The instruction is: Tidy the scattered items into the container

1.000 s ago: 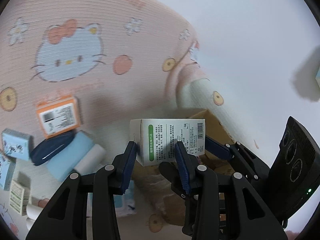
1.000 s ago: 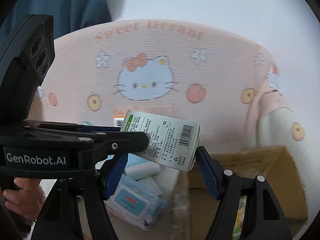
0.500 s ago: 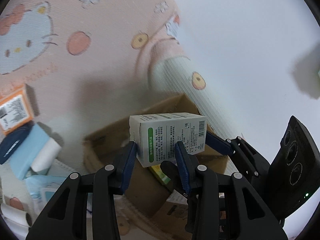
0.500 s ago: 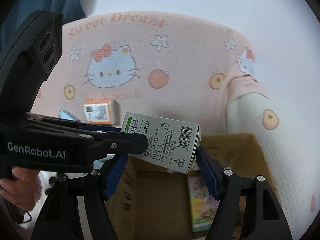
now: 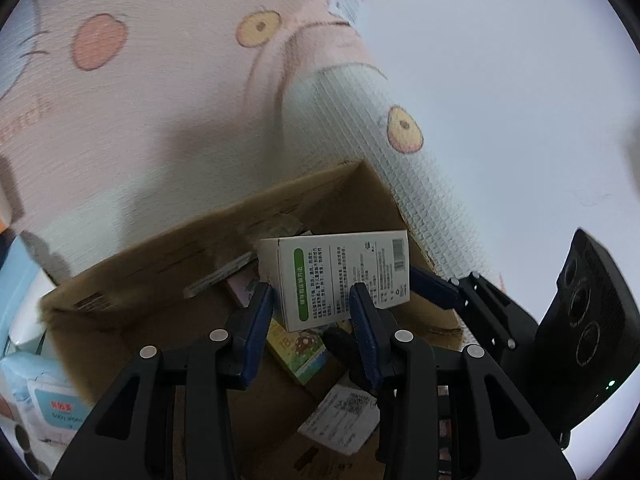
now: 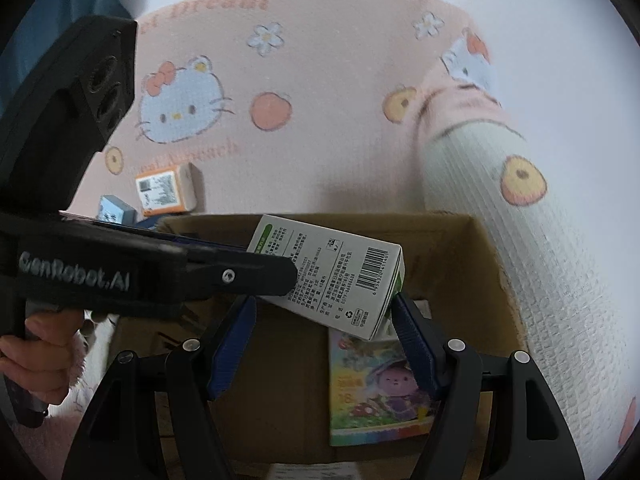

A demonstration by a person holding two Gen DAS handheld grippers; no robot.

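Observation:
A white box with a green label and a barcode (image 5: 340, 280) (image 6: 332, 276) hangs over the open cardboard box (image 5: 160, 276) (image 6: 460, 240). My left gripper (image 5: 312, 292) is shut on its narrow sides. My right gripper (image 6: 320, 304) spans its length with the pads against both ends; one of its fingers (image 5: 432, 288) shows at the barcode end in the left wrist view. Inside the cardboard box lie a colourful picture box (image 6: 376, 392) (image 5: 296, 348) and a white printed slip (image 5: 340, 416).
The cardboard box stands on a pink cat-print mat (image 6: 320, 80) whose right edge is rolled up (image 6: 520, 240). To the left of it lie an orange box (image 6: 164, 192), a small blue box (image 6: 114, 210) and a wet-wipes pack (image 5: 44, 396). A hand (image 6: 36, 356) holds the left gripper's handle.
Both grippers have carried the white box to the right, away from the scattered items, to above the cardboard box. The grip on it has not changed.

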